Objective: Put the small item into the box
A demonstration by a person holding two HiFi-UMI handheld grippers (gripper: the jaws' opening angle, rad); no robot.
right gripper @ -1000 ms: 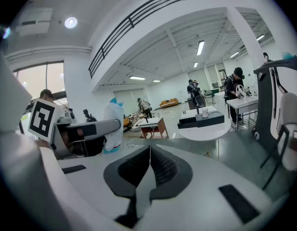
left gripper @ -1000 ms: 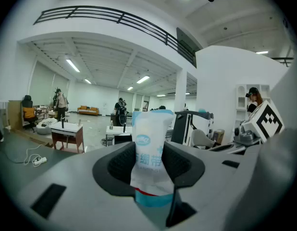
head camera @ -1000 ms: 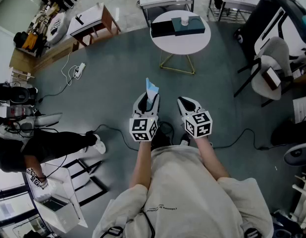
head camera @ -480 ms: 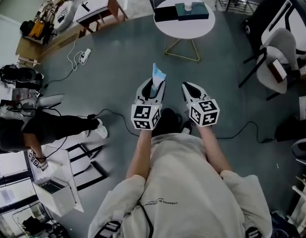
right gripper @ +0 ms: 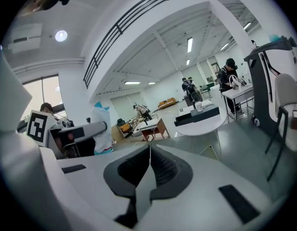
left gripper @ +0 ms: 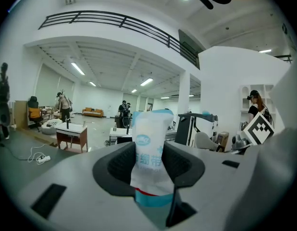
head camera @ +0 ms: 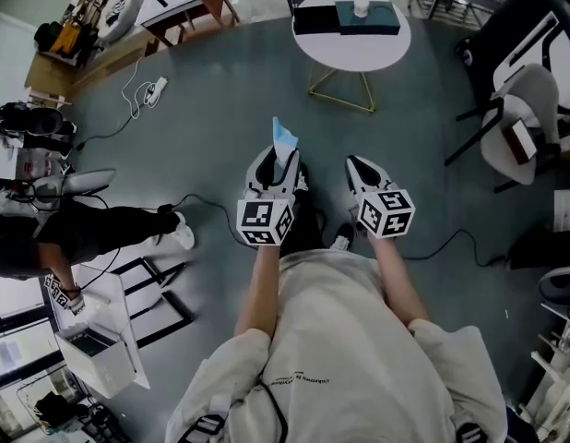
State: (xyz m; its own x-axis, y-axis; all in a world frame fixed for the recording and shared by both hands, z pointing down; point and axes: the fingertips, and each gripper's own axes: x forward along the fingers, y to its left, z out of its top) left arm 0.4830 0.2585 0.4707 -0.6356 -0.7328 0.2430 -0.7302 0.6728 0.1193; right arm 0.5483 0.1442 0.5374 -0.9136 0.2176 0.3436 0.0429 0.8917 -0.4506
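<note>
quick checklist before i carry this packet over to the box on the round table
1. Packet gripped: ok, the left gripper has its jaws shut on it, and it stands upright.
2. Right gripper free: ok, jaws together, nothing between them.
3. Box in reach: not ok, the round table stands far ahead across the floor.
4. Which box: cannot tell, a black box and a teal box lie side by side.
5. Box open: cannot tell, too small.

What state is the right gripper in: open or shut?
Shut: the right gripper has its jaws pressed together with nothing between them.
</note>
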